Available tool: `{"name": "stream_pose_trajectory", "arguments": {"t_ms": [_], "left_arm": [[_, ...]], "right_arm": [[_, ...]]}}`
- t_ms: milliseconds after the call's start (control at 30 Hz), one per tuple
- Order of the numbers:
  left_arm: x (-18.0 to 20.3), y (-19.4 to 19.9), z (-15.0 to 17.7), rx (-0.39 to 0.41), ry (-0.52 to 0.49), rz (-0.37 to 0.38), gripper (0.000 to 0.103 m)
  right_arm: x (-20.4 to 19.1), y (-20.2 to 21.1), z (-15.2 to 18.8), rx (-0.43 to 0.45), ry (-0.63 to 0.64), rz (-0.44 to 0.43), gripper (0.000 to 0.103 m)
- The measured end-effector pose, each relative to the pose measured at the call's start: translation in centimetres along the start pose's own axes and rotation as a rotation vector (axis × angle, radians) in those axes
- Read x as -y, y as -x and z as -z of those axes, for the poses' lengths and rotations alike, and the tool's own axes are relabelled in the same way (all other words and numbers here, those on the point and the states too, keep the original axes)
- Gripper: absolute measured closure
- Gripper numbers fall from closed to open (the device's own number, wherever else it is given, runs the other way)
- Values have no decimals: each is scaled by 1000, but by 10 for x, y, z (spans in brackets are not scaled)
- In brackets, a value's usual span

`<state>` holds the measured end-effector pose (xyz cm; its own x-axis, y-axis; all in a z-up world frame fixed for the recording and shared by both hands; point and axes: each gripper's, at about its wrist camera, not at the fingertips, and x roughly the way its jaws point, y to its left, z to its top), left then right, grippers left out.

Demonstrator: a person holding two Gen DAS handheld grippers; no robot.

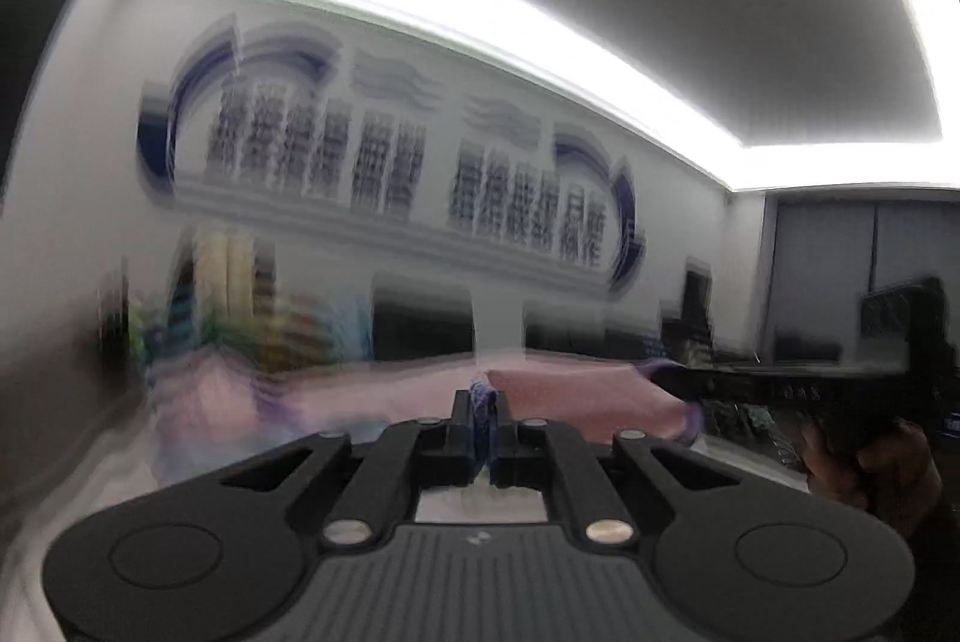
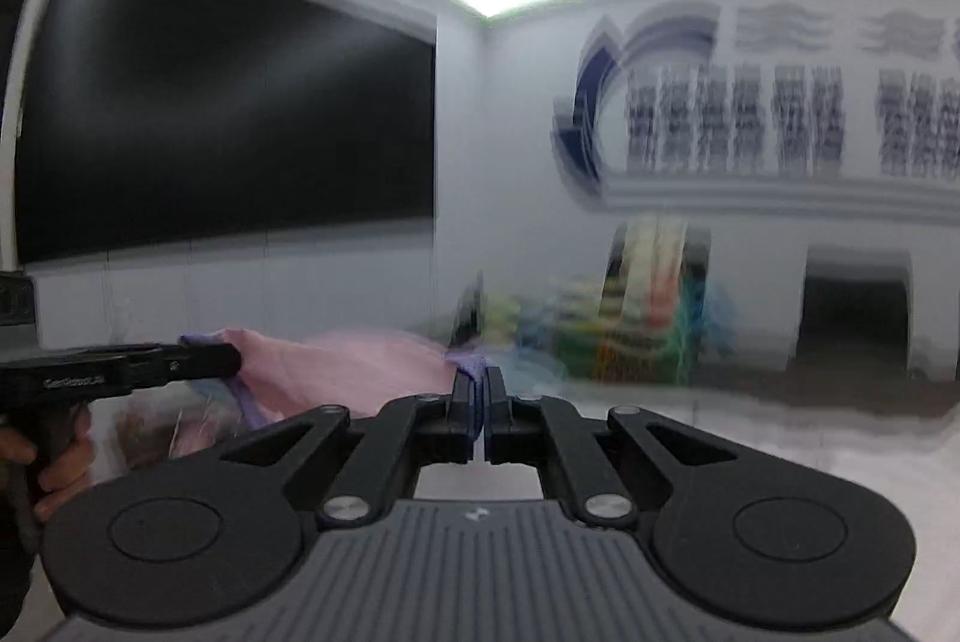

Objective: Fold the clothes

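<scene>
A pink garment (image 1: 570, 396) with purple trim hangs stretched between both grippers, lifted off the surface; both views are blurred by motion. My left gripper (image 1: 482, 405) is shut on a bunched purple edge of it. In the right wrist view the same pink garment (image 2: 354, 372) runs from my right gripper (image 2: 480, 390), shut on its purple hem, to the left gripper (image 2: 231, 363) at the far left. In the left wrist view the right gripper (image 1: 666, 375) pinches the garment's far corner.
A blurred colourful pile of clothes (image 2: 630, 336) lies behind by the wall, also in the left wrist view as clothes (image 1: 252, 324). A large dark screen (image 2: 228, 114) fills the left wall. A person's hand (image 1: 870, 468) holds the right tool. Pale table surface (image 2: 810, 450) lies below.
</scene>
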<state>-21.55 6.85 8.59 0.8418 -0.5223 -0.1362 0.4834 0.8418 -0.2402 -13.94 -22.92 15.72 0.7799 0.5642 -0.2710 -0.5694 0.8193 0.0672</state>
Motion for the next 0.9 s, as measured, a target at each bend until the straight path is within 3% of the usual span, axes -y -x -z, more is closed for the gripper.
{"name": "stream_pose_trajectory", "arguments": {"t_ms": [67, 100, 133, 200, 267, 333, 633, 800, 833, 900], "left_arm": [[-12, 1, 17, -26, 64, -17, 85], [-18, 2, 25, -39, 96, -25, 77], [-25, 3, 33, -52, 128, -34, 72], [-37, 4, 50, -78, 192, -51, 43], [-49, 5, 67, -104, 256, -68, 24], [-60, -12, 52, -115, 279, -140, 24], [-106, -86, 34, -309, 239, -383, 24], [-132, -126, 27, -421, 212, -515, 31], [-130, -125, 26, -418, 213, -513, 31], [-116, -117, 32, -387, 201, -471, 26]], "right_arm": [[6, -22, 60, -302, -29, -66, 94], [8, -27, 81, -389, -49, -66, 83], [11, -28, 93, -427, -65, -56, 75], [21, -22, 95, -395, -107, -68, 43], [28, -21, 88, -306, -150, -65, 31], [34, -38, 84, -264, -170, -42, 30], [72, -179, 73, -367, -166, 89, 31], [88, -252, 52, -377, -279, 46, 32], [88, -266, 51, -387, -280, 45, 34], [85, -291, 51, -406, -257, 74, 47]]}}
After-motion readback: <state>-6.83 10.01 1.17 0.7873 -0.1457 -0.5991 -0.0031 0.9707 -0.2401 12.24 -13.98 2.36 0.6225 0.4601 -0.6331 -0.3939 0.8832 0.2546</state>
